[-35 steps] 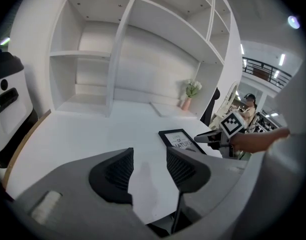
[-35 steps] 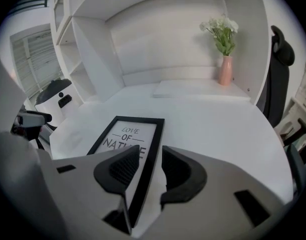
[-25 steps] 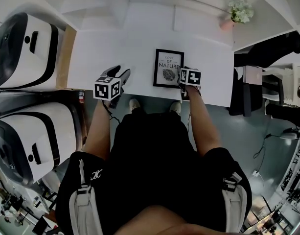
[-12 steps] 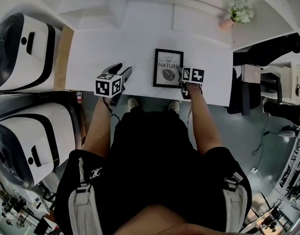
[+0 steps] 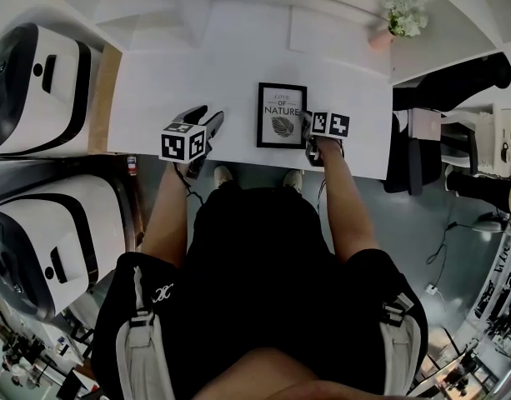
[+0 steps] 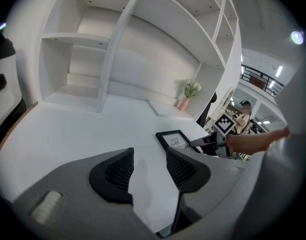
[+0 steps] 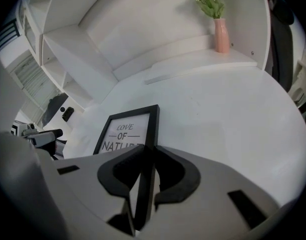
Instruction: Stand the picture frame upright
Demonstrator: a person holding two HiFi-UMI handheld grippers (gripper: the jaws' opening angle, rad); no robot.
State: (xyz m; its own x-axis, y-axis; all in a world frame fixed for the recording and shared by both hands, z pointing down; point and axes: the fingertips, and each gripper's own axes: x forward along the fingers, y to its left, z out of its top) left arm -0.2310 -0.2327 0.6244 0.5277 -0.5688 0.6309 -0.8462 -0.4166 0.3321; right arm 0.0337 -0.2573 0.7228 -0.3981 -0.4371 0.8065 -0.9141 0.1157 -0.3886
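My right gripper: fingers just closing, now clenched on picture frame right rail. Frame flat on surface, well short of vase. My left gripper released, empty. Hold firm, tilt up slowly.

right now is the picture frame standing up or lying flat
Lying flat: the frame is face up on the table; the right gripper pinches its edge.

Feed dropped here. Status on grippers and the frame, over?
Right gripper just closing, pinching right edge of picture frame. Left gripper open, empty, off to its left. Frame flat on table, nothing blocking.
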